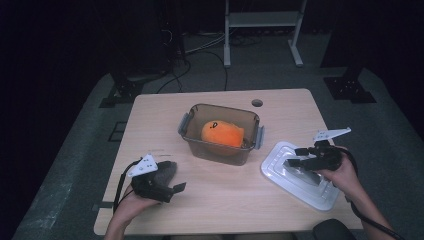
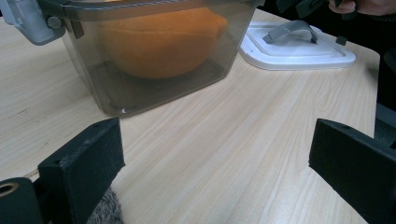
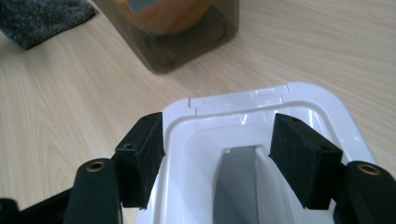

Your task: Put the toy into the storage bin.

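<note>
High view: wooden table (image 1: 225, 200), smoky clear container (image 1: 220, 131) near the middle, lid off, grey latches at both short ends, an orange plush toy (image 1: 222, 133) lying inside it. White lid (image 1: 300, 175) lies flat on the table to the right of the container, apart from it, with a grey handle (image 1: 309, 176) on top. Right gripper (image 1: 299, 157) sits over the lid, jaws apart, one on each side of the handle; right gripper view shows both pads (image 3: 140, 154) flanking the grey handle (image 3: 238, 186) with gaps, not pressing, so open, nothing held. White lid (image 3: 261, 112) rim is visible past the pads, container base (image 3: 187, 42) beyond. Left gripper (image 1: 170, 190) is near the front left edge, resting just beside a dark grey furry thing (image 1: 165, 170); left gripper view shows its jaws wide apart with bare table between, open and empty, pointing at the container (image 2: 154, 70) with the lid (image 2: 299, 46) farther right.
</note>
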Action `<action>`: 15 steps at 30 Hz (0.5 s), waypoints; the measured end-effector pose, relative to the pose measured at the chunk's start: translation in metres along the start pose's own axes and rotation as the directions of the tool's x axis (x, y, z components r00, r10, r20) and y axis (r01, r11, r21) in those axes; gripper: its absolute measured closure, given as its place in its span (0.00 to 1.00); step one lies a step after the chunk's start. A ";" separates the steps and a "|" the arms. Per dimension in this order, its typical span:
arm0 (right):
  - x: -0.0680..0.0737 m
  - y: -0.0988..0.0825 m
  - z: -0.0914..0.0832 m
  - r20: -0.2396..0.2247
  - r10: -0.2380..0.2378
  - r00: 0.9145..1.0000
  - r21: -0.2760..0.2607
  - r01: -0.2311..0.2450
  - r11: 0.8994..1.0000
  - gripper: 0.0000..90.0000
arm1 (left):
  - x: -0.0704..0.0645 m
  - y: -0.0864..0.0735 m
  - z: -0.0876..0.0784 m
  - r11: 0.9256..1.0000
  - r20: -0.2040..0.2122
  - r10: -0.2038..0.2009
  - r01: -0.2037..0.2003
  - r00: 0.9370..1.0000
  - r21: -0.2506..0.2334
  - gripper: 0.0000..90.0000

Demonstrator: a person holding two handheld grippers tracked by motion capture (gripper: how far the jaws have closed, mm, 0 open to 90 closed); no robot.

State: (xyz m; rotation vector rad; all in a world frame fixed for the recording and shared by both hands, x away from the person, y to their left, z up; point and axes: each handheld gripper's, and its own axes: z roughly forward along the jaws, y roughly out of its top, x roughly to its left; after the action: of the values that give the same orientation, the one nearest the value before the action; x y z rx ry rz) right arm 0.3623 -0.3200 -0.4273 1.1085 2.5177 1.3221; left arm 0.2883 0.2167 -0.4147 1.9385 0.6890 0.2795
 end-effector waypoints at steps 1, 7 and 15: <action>0.000 -0.002 0.000 0.001 -0.001 1.000 0.000 0.001 1.000 0.39 | 0.000 0.000 0.000 1.000 0.000 0.001 -0.001 1.000 0.000 0.03; -0.001 -0.013 0.002 0.014 0.008 1.000 0.007 -0.008 1.000 0.40 | 0.000 0.000 0.000 1.000 -0.001 -0.001 0.001 1.000 -0.001 0.03; -0.005 -0.028 0.001 0.036 0.011 0.999 0.010 -0.011 1.000 0.44 | 0.000 0.000 0.000 1.000 0.000 -0.001 0.001 1.000 0.003 0.03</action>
State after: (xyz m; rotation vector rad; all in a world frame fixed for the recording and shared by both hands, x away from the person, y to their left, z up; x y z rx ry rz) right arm 0.3511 -0.3329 -0.4496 1.1397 2.4990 1.2814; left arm 0.2882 0.2165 -0.4150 1.9413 0.6908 0.2783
